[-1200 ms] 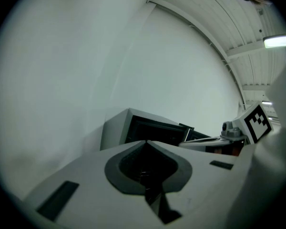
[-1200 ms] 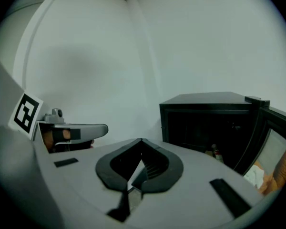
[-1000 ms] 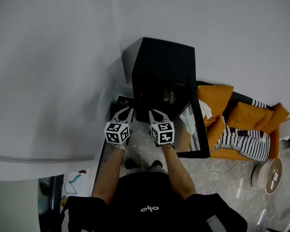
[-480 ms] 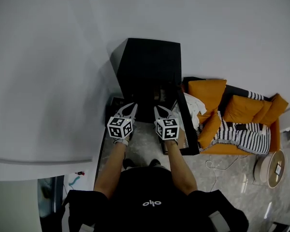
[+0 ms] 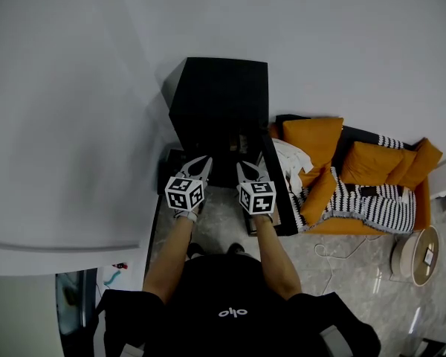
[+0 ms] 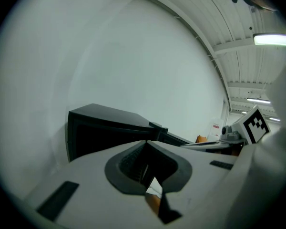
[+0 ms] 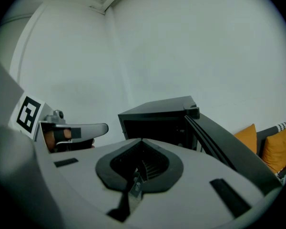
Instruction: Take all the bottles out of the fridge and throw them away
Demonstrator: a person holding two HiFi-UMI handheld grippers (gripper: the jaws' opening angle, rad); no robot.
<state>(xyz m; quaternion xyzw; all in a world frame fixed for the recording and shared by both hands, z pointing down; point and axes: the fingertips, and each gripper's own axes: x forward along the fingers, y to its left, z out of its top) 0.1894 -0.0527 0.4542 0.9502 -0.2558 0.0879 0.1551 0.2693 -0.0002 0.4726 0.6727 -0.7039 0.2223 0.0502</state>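
Fridge (image 5: 221, 95) just beyond left tongs (image 5: 205, 159), right tongs (image 5: 242, 165)

Upper centre of frame: black fridge (image 5: 221, 95) against white wall (image 5: 82, 88), door (image 5: 282, 210) swung open toward right.
Just below, at fridge opening: left tongs (image 5: 205, 160) and right tongs (image 5: 241, 165) side by side, apart from each other, each closed, pointing toward dark interior.
Bottom centre: bare forearms, black shirt (image 5: 230, 303).
Right of frame: orange sofa (image 5: 312, 134), striped blanket (image 5: 368, 207), white cloth (image 5: 288, 158) beside door.
Below tongs: pale marbled floor (image 5: 215, 225).
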